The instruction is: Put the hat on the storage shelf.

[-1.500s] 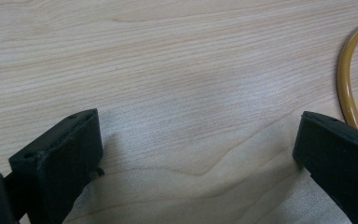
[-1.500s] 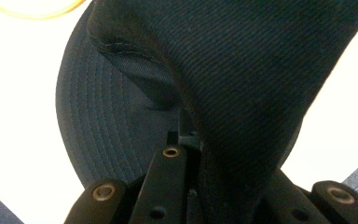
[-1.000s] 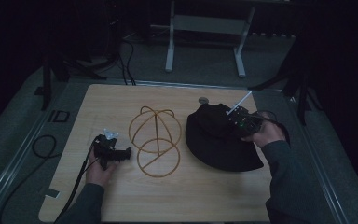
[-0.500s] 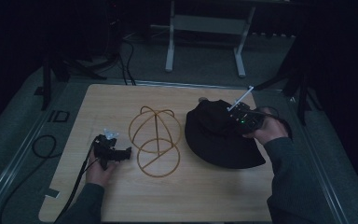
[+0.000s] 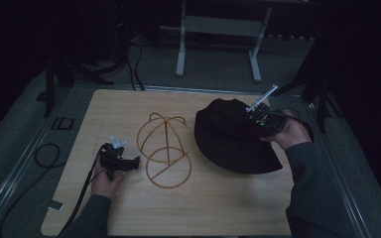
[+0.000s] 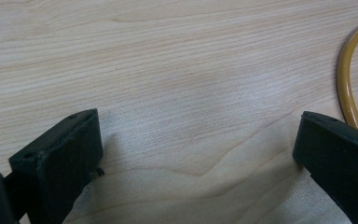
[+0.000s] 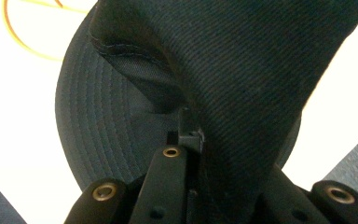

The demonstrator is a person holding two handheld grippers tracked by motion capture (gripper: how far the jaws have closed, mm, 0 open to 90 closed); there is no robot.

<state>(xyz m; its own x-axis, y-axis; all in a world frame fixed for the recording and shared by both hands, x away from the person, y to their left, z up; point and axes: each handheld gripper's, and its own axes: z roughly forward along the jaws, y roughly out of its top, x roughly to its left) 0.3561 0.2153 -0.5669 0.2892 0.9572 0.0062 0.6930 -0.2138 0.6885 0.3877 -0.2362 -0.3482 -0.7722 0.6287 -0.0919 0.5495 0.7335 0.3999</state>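
- Fabric of the black bucket hat [image 5: 233,139] is pinched in the right gripper [image 5: 258,120], jaws closed on its crown, lifting it off the table [image 5: 218,208] toward the wire hat stand [image 5: 164,148].
- Left gripper [image 5: 121,161] rests beside the stand, jaws open and empty, ready to steady it.

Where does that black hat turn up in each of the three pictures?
High view: the black hat lies right of centre on the wooden table, beside the yellow wire frame, with the right gripper at its crown.
Left gripper view: not in it; bare wood and a bit of the frame.
Right gripper view: its fabric is pinched in the jaws, brim below.
Shared landmark: the yellow wire frame.
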